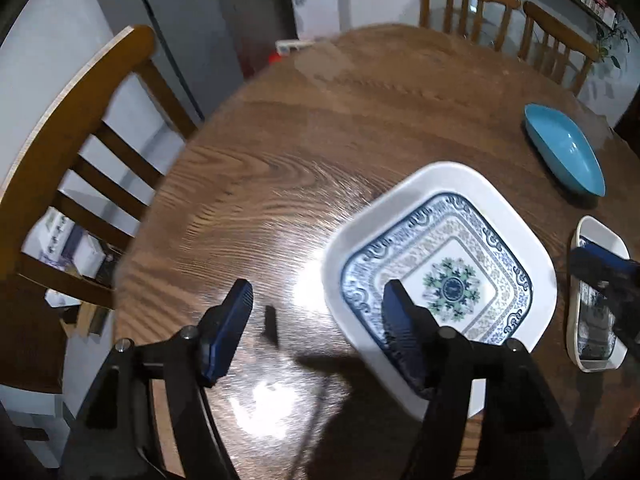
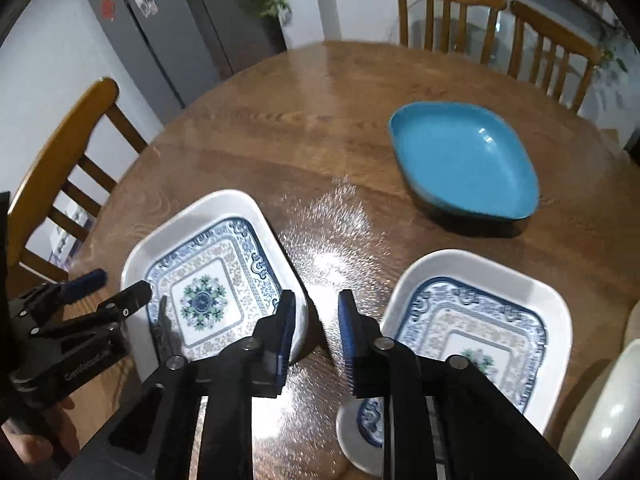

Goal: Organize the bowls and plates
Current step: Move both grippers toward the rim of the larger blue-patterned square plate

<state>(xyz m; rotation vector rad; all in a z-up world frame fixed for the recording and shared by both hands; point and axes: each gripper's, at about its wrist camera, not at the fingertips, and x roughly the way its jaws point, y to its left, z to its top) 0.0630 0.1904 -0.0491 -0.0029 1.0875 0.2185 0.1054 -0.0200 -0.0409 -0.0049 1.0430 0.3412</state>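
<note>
Round wooden table (image 2: 280,128) with three dishes: a patterned square dish (image 2: 208,276) at near left, a second patterned square dish (image 2: 480,320) at near right, and a plain blue dish (image 2: 464,160) further back, well apart from both. Left gripper (image 1: 316,308) open and empty, one finger over bare wood, the other over the left dish's near edge, touch unclear. Right gripper (image 2: 316,316) narrowly parted with nothing between, over bare table between the two patterned dishes; small patterned dish (image 2: 360,424) partly hidden beneath it.
</note>
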